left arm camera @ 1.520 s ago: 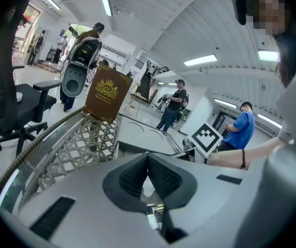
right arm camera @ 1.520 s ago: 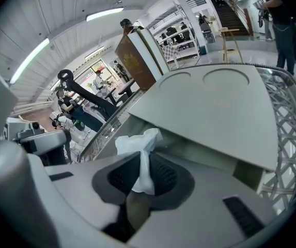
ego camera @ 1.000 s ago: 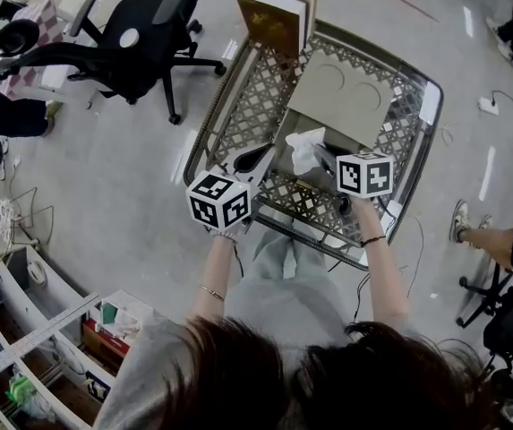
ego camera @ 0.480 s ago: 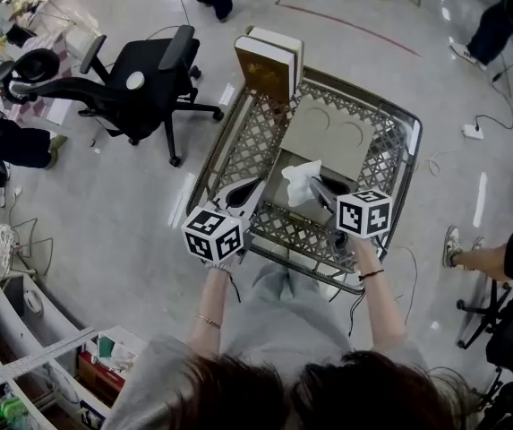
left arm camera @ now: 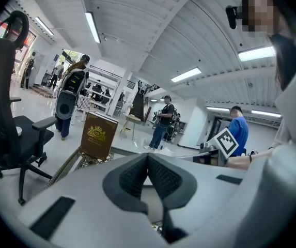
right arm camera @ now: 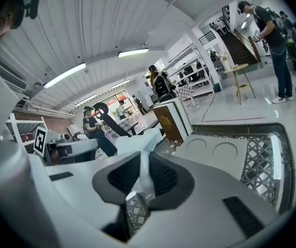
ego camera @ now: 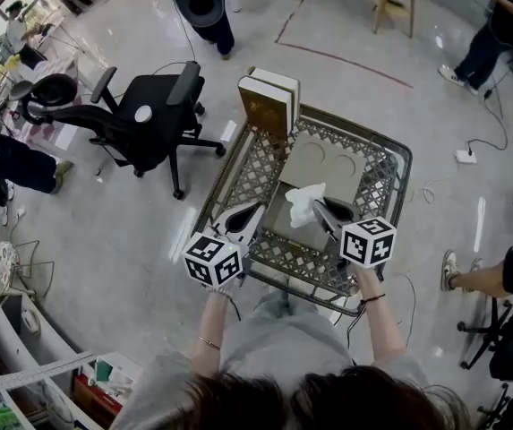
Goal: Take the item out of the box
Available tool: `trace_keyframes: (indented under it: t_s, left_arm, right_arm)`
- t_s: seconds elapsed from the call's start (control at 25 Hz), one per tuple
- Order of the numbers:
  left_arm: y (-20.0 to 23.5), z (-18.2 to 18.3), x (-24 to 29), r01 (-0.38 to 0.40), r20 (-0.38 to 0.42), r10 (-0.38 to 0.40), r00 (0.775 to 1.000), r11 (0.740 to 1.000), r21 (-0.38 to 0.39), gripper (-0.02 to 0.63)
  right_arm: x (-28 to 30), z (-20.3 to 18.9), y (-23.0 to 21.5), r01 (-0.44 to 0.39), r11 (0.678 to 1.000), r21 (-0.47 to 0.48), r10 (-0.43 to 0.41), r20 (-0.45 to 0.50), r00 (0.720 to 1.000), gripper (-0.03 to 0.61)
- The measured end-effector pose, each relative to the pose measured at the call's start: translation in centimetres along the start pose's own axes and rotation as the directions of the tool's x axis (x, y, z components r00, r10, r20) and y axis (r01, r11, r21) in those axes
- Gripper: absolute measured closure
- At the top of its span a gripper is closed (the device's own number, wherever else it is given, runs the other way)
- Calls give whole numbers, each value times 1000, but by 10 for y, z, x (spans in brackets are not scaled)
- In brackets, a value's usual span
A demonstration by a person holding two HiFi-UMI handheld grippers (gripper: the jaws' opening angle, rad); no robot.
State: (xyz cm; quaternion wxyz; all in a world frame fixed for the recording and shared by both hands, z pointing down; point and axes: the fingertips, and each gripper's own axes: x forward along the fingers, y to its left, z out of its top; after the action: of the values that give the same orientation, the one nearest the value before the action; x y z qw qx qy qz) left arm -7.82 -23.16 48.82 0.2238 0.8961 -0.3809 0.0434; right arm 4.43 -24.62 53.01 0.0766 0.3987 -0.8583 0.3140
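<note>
On our right gripper (right arm camera: pixel 144 161) the jaws remain pinched on the white tissue (right arm camera: pixel 133 138). The left gripper (left arm camera: pixel 148 156) has its jaws pressed together on nothing, just beside it. Over the last second the grip has not altered; only our view has lifted. The tissue hangs over the near end of the cart (ego camera: pixel 258 164), apart from the brown box (ego camera: pixel 269 101) at the far left corner. We judge the pull done, and carrying the tissue clear is what remains.

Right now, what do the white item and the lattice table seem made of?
The white item: soft tissue or thin paper, matte; it crumples limply in the right gripper. The table: probably metal, dull bronze finish; thin rigid lattice within a glinting rim.
</note>
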Motion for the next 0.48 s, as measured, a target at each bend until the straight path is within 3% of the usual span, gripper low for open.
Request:
trace_keyframes:
  t_s: [0.48]
  left_arm:
    - [-19, 48, -18, 8, 83, -13, 996, 998, 55, 597]
  right_arm:
    - [-31, 55, 17, -13, 999, -37, 18, 138, 990, 508]
